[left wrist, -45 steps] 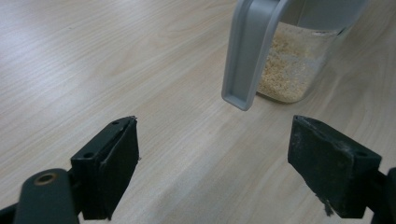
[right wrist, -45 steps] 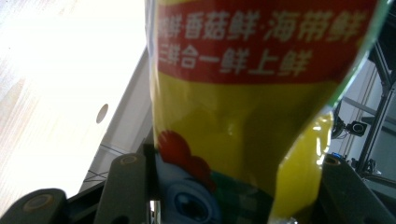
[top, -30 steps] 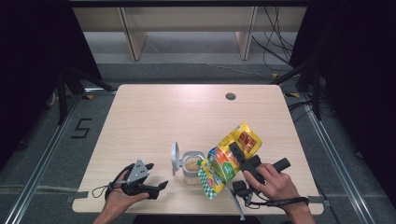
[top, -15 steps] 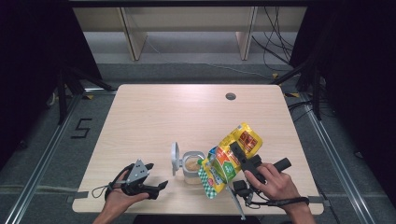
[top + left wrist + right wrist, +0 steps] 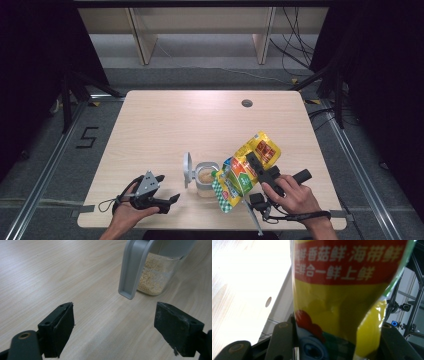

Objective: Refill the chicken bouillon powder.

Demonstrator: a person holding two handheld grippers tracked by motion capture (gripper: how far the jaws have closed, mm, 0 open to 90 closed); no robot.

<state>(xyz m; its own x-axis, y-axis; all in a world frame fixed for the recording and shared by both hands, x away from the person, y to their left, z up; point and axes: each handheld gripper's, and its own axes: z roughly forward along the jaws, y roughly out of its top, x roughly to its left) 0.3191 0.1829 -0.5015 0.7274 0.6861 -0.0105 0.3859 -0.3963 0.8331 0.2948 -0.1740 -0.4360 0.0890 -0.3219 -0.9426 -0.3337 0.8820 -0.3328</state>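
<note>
A clear jar part full of pale granules stands near the table's front edge, its grey flip lid hanging open on its left. My right gripper is shut on a yellow and green seasoning pouch, held tilted with its lower end over the jar's mouth. In the right gripper view the pouch sits squeezed between both jaws. My left gripper rests on the table left of the jar, open, with nothing between its jaws. In the left gripper view the jar and lid stand just ahead.
The wooden table has a cable hole at the back right. A floor mark reading 5 lies left of the table. Shelving legs and cables stand beyond the far edge.
</note>
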